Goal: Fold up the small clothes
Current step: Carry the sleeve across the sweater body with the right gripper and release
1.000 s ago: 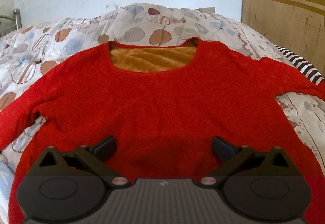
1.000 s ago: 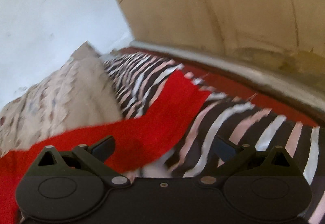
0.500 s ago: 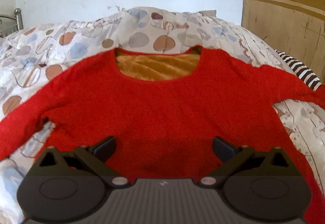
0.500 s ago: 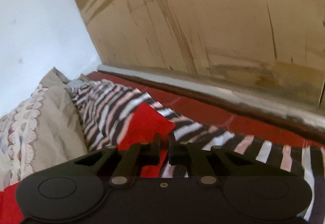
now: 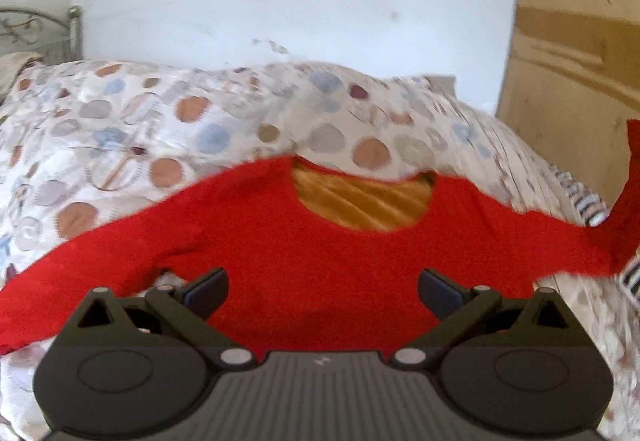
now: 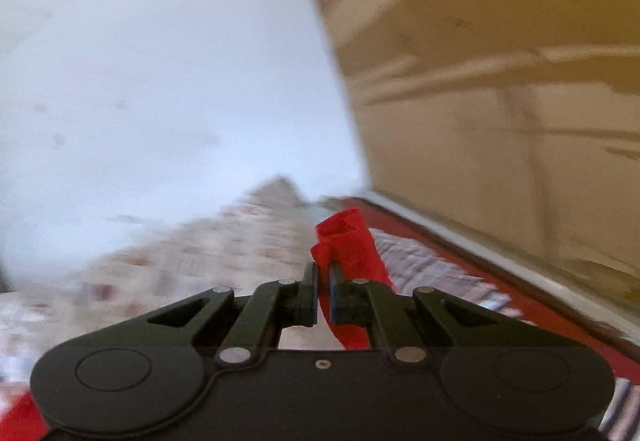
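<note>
Now the red sweater (image 5: 332,265) lies face up on the bed (image 5: 120,129), its body spread flat and the orange lining showing at the neck, but its right sleeve (image 5: 624,209) no longer rests on the covers: the cuff is up in the air at the far right edge of the left view. A second ago our right claw (image 6: 323,281) stood wide over that sleeve; it has since pinched down on the cuff and lifted it, and red cloth bunches between and above the closed pads. We judge the first fold, sleeve across the chest, is starting. Our left claw (image 5: 323,287) hangs wide over the lower body, holding nothing. Behind the bed are the white wall (image 5: 280,1) and a wooden panel (image 6: 500,61).
</note>
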Tool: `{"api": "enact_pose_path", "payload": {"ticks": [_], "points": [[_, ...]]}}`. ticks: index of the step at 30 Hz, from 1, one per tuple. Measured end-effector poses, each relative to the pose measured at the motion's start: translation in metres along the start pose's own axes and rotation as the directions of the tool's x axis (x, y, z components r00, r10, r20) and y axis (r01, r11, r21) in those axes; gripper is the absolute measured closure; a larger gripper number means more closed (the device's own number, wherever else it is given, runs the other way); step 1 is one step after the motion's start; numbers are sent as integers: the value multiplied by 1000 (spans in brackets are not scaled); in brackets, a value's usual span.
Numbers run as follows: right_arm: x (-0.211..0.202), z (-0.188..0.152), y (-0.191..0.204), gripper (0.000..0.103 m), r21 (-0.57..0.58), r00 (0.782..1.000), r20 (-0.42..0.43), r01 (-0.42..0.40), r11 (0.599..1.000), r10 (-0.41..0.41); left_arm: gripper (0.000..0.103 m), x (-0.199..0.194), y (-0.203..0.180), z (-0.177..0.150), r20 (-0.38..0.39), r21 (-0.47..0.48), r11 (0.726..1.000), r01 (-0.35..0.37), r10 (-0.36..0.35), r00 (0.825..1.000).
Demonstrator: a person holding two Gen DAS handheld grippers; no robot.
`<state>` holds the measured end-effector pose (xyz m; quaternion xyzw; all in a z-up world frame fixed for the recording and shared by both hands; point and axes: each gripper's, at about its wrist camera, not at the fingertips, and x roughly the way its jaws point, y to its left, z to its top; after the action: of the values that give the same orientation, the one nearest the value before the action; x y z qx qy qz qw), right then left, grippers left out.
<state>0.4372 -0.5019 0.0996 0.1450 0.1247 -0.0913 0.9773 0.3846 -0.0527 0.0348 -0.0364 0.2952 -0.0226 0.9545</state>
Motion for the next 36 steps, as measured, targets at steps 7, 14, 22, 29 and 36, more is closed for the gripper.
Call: {"api": "enact_pose_path", "payload": {"ticks": [7, 14, 22, 29, 36], "points": [[-20, -8, 126, 99, -8, 948, -56, -316, 949, 315, 0, -28, 57, 10, 54, -126, 992, -12, 19, 998], [-26, -79, 226, 99, 25, 848, -214, -492, 870, 486, 0, -49, 110, 0, 59, -194, 978, -70, 83, 995], [-47, -203, 261, 98, -5, 768, -439, -522, 853, 467, 0, -60, 147, -26, 30, -245, 965, -91, 101, 994], [-75, -245, 242, 36, -63, 701, -559, -570, 819, 444, 0, -49, 143, -34, 5, -243, 965, -95, 99, 995], [-92, -211, 192, 1, -156, 761, -505, -543, 825, 406, 0, -13, 105, -36, -29, -201, 978, -59, 55, 998]]}}
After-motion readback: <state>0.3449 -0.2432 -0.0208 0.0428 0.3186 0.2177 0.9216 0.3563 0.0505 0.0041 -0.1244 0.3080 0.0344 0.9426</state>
